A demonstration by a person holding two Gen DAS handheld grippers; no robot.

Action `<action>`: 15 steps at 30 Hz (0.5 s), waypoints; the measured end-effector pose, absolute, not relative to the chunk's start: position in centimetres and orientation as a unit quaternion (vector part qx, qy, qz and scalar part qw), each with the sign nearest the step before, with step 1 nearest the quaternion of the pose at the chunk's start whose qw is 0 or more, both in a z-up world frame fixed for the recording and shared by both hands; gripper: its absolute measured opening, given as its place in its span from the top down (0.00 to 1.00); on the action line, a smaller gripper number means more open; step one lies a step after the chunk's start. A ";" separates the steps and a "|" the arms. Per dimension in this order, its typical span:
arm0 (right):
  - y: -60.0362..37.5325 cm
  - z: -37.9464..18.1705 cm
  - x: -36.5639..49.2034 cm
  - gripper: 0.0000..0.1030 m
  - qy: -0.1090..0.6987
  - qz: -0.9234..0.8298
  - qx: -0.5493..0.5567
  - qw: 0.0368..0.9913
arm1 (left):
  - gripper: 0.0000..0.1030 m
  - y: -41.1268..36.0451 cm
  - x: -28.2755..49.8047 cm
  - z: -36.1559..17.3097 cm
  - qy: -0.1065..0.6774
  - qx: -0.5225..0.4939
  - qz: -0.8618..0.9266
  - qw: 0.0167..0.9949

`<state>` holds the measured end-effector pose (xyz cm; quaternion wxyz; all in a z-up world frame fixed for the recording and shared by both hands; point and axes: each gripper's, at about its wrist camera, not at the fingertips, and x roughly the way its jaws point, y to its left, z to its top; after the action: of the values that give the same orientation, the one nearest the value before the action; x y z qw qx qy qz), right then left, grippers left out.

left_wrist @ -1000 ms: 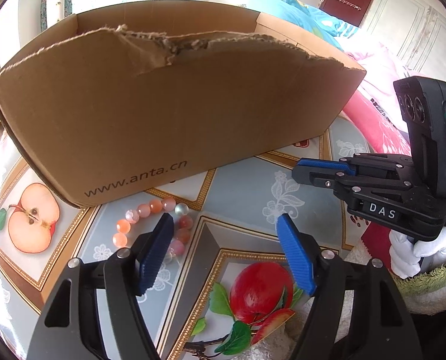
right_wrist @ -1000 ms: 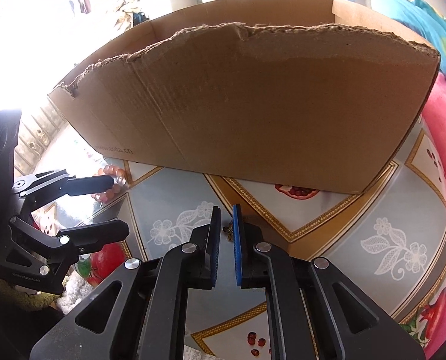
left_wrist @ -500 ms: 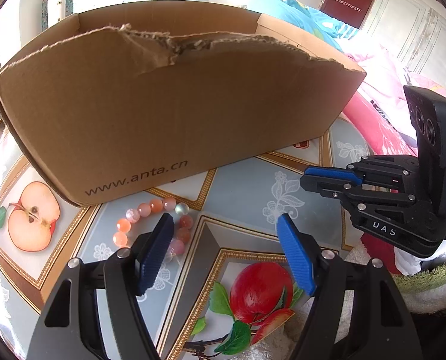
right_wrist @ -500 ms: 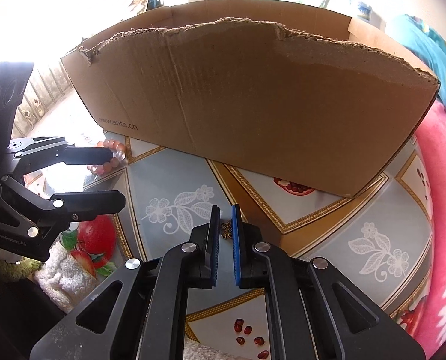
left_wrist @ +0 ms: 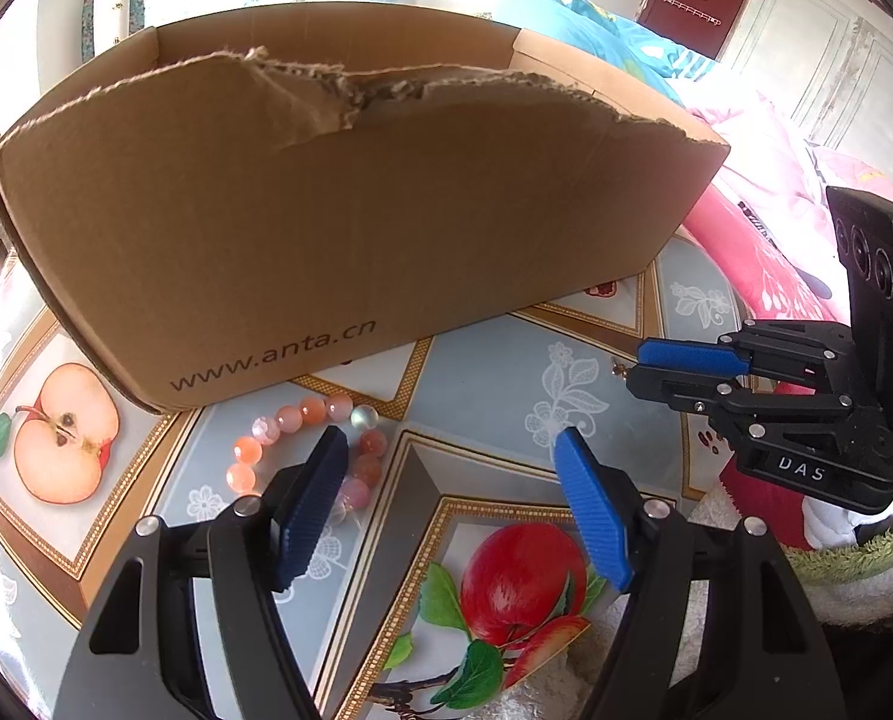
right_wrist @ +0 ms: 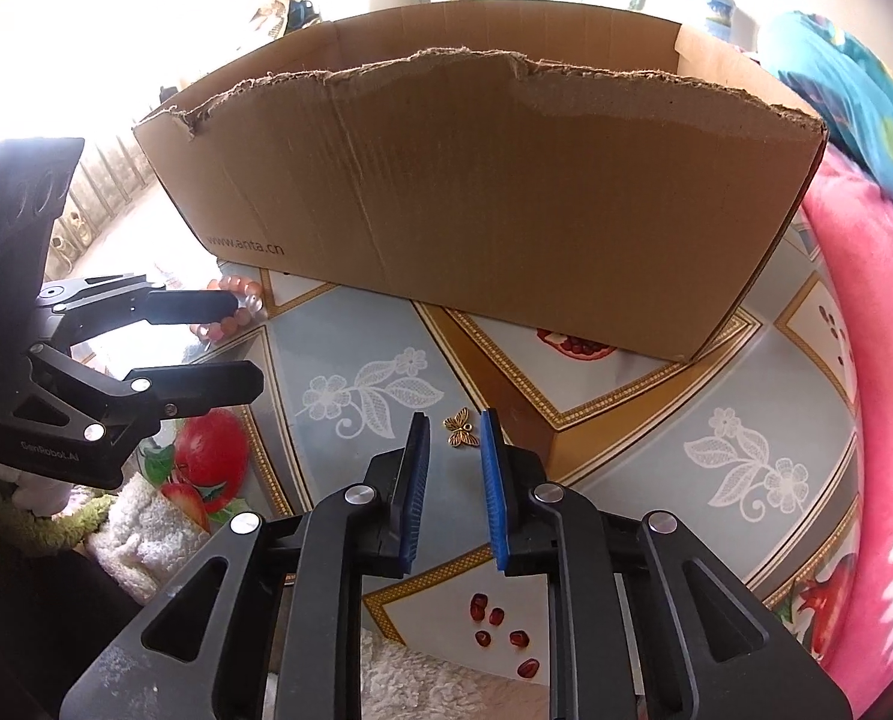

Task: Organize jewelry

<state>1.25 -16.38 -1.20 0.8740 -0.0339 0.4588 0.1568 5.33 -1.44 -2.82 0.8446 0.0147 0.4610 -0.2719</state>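
A small gold butterfly charm [right_wrist: 461, 427] lies on the patterned tablecloth, just ahead of and between my right gripper's [right_wrist: 454, 420] blue pads, which stand slightly apart and do not touch it. It shows as a tiny speck in the left wrist view [left_wrist: 618, 368]. A bracelet of pink and orange beads [left_wrist: 302, 420] lies by the box's front left corner, partly behind the left finger of my left gripper [left_wrist: 452, 450], which is wide open and empty. The bracelet also shows in the right wrist view [right_wrist: 236, 312].
A large open cardboard box [left_wrist: 356, 210] with torn edges stands close ahead in both views [right_wrist: 506, 192]. Pink bedding [right_wrist: 878, 360] lies to the right. A white fluffy cloth [right_wrist: 146, 528] lies at the table's near edge.
My right gripper has opened a little, moved back and down, and the butterfly charm now lies free on the table. The left gripper has hardly moved.
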 end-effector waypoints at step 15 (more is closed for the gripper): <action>-17.0 -2.1 1.2 0.83 0.468 0.157 -0.001 0.869 | 0.31 -1.5 5.3 -2.9 0.461 0.016 -0.272 0.844</action>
<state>1.22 -17.00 -2.13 0.8694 -0.0008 0.4683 0.1574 5.29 -1.49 -2.87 0.8444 0.0163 0.4614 -0.2716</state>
